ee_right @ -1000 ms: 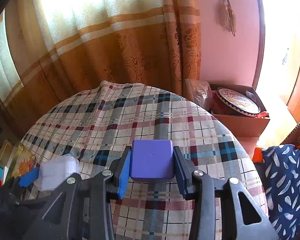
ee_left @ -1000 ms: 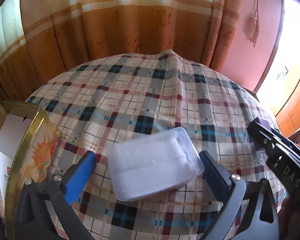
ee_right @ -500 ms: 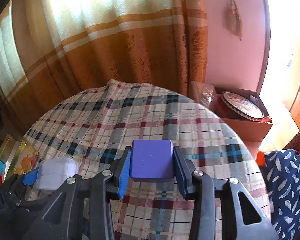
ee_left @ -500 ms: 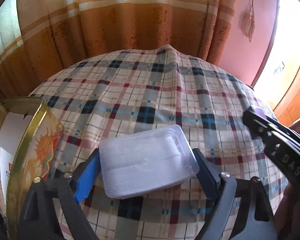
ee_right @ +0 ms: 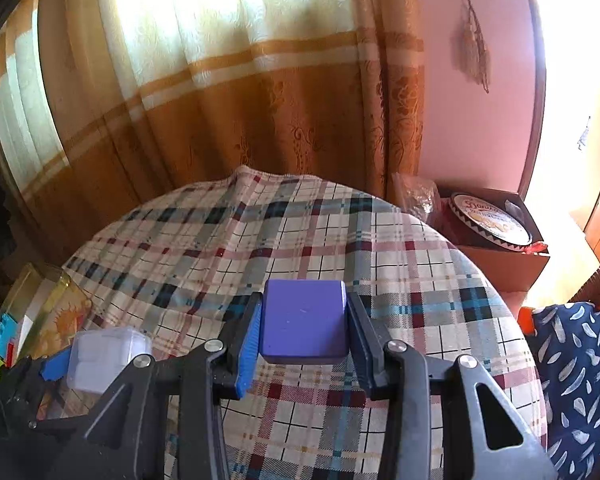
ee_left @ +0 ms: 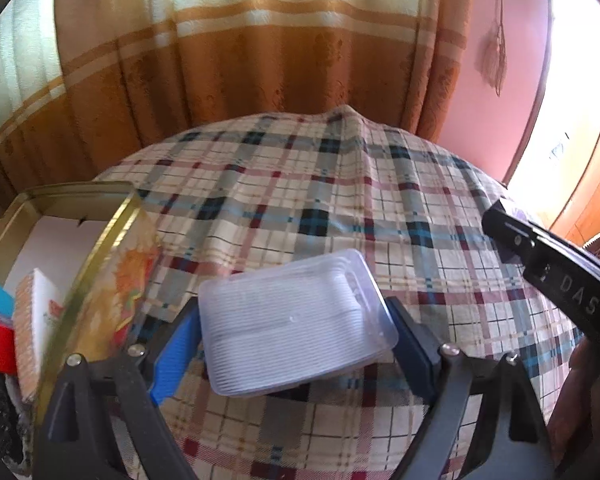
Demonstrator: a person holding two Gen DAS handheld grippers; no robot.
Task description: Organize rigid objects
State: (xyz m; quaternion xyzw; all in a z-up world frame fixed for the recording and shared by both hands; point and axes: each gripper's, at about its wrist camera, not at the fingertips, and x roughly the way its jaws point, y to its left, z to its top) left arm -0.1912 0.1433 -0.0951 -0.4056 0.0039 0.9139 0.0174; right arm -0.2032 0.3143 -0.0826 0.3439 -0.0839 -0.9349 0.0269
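Clear ribbed rectangular plastic box (ee_left: 296,322) sits centre-bottom of the left wrist view, clamped between my left gripper (ee_left: 296,344) jaws, blue pad touching its left side, dark pad on its right. It looks lifted off the plaid tablecloth (ee_left: 340,200), though I can't tell for sure. Solid purple plastic cube (ee_right: 304,322) is centre of the right wrist view, pinched firmly in my right gripper (ee_right: 304,336), a pad flat on either side.

Gold rectangular metal tin (ee_left: 80,248) with sun print, lid off, stands at the left edge of the left view, just beside the clear box; coloured items and a small booklet lie inside. In the right view it shows at lower left.

Step, as I judge it: both hands loaded, carrying pieces to the tin, left one nearest. Next move calls for swinging the clear box leftward over the gold rim, clearing the wall, lowering into free space, then releasing. Cube follows. Box is wide, so tilt risk on the rim.
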